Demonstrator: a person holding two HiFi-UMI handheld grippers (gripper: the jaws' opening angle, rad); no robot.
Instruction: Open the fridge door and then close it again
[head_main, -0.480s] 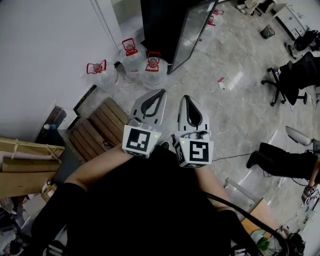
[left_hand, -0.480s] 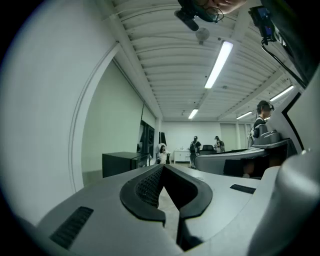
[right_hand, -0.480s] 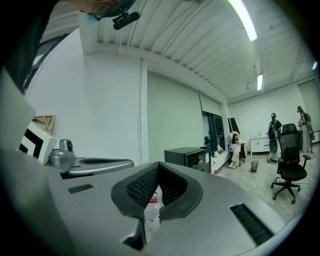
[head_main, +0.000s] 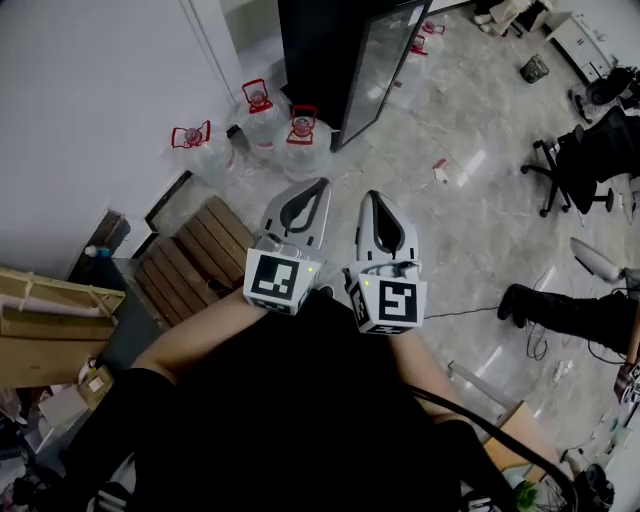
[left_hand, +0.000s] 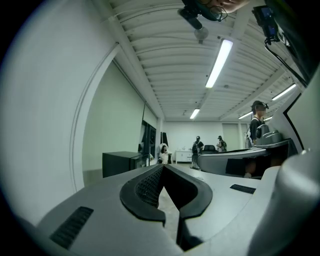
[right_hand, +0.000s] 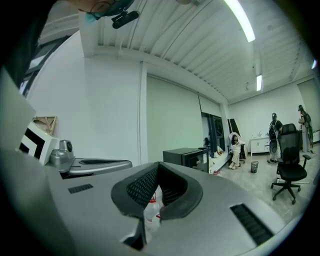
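The black fridge (head_main: 318, 45) stands on the floor far ahead of me, and its glass door (head_main: 385, 62) angles out from the cabinet. It also shows as a low black box, the fridge (right_hand: 187, 156) in the right gripper view and the fridge (left_hand: 122, 162) in the left gripper view. My left gripper (head_main: 318, 186) and right gripper (head_main: 372, 198) are held side by side in front of my body, well short of the fridge. Both are shut, tips meeting, with nothing between them. The left gripper (left_hand: 163, 167) and right gripper (right_hand: 159, 165) point at open room.
Three water jugs (head_main: 258, 110) with red caps stand on the floor left of the fridge. A slatted wooden bench (head_main: 195, 255) lies by the wall, cardboard (head_main: 50, 335) beside it. An office chair (head_main: 590, 150) and a person's leg (head_main: 560, 310) are at the right.
Both grippers hold the same pose. The head view has shifted a little, and the leg at the right has moved slightly.
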